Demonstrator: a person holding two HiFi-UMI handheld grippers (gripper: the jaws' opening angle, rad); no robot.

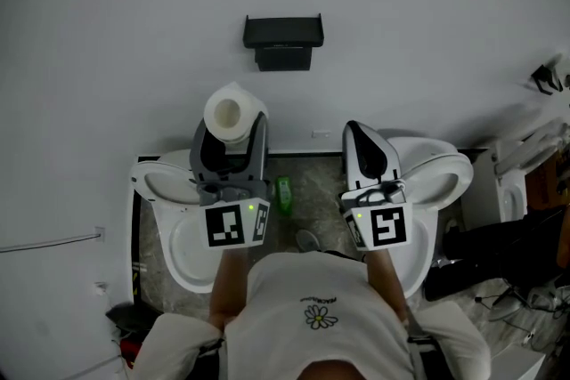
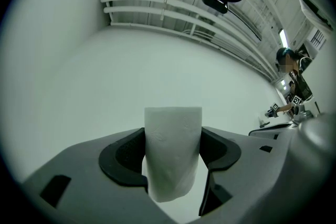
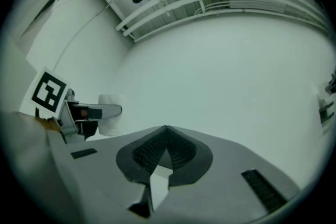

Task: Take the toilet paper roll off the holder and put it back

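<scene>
A white toilet paper roll (image 1: pixel 234 113) is clamped between the jaws of my left gripper (image 1: pixel 233 138), its hollow core facing up toward the head camera. In the left gripper view the roll (image 2: pixel 172 152) fills the gap between both dark pads. The black holder (image 1: pixel 283 41) is fixed to the white wall above and right of the roll, with nothing on it. My right gripper (image 1: pixel 363 136) is shut and empty, level with the left one; its tips (image 3: pixel 166 129) meet in the right gripper view, where the roll (image 3: pixel 110 121) shows at the left.
Two white toilet bowls (image 1: pixel 178 227) (image 1: pixel 427 182) stand below the grippers, with a green bottle (image 1: pixel 284 194) on the stone floor between them. Dark equipment and cables (image 1: pixel 512 254) lie at the right. The wall around the holder is bare.
</scene>
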